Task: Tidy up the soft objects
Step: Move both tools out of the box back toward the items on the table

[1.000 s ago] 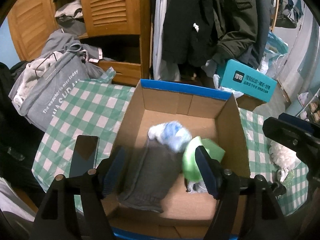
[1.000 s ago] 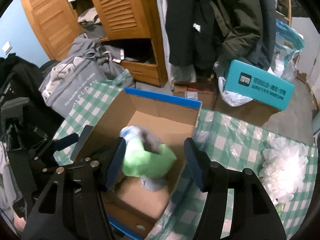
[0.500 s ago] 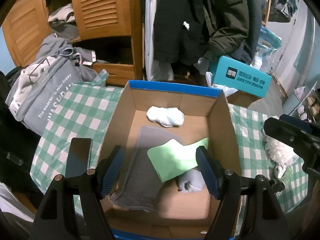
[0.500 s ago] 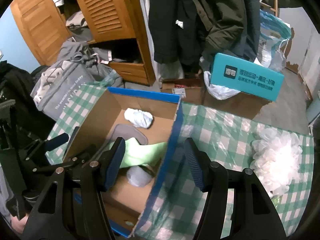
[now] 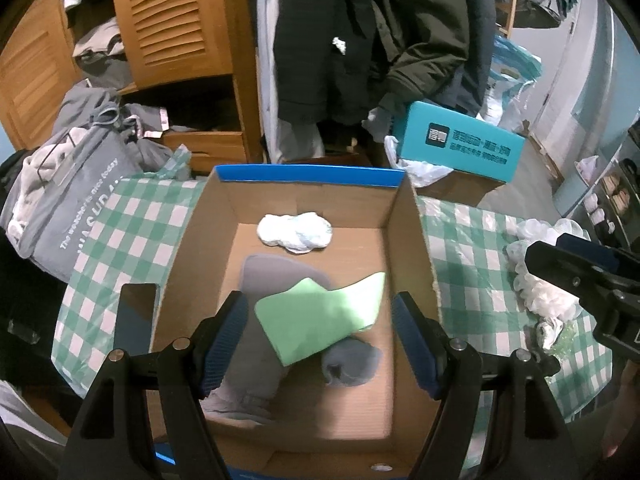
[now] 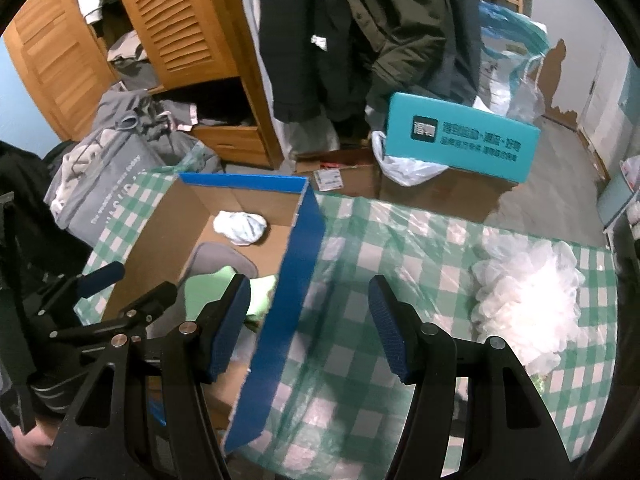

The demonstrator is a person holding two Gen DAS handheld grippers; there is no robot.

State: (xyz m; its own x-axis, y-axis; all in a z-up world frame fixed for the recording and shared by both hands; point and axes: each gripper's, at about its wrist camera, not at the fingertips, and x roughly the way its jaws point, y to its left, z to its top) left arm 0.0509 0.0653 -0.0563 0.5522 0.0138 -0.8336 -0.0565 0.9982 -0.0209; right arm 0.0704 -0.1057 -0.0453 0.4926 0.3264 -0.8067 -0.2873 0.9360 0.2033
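Cardboard box [image 5: 408, 240] on the checked tablecloth [image 6: 400, 248] already holding a white bundle [image 5: 295, 231], grey garment [image 5: 256, 344] and green cloth [image 5: 320, 316]; left gripper [image 5: 320, 344] and right gripper [image 6: 310, 330] both spread apart and empty, the white mesh puff [image 6: 528, 300] on the right probably remaining

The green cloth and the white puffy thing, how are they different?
The green cloth lies flat inside the cardboard box; the white mesh bath pouf sits outside it on the checkered tablecloth. The cloth is smooth and folded, the pouf frilly and round. Both are soft, and neither is being held.
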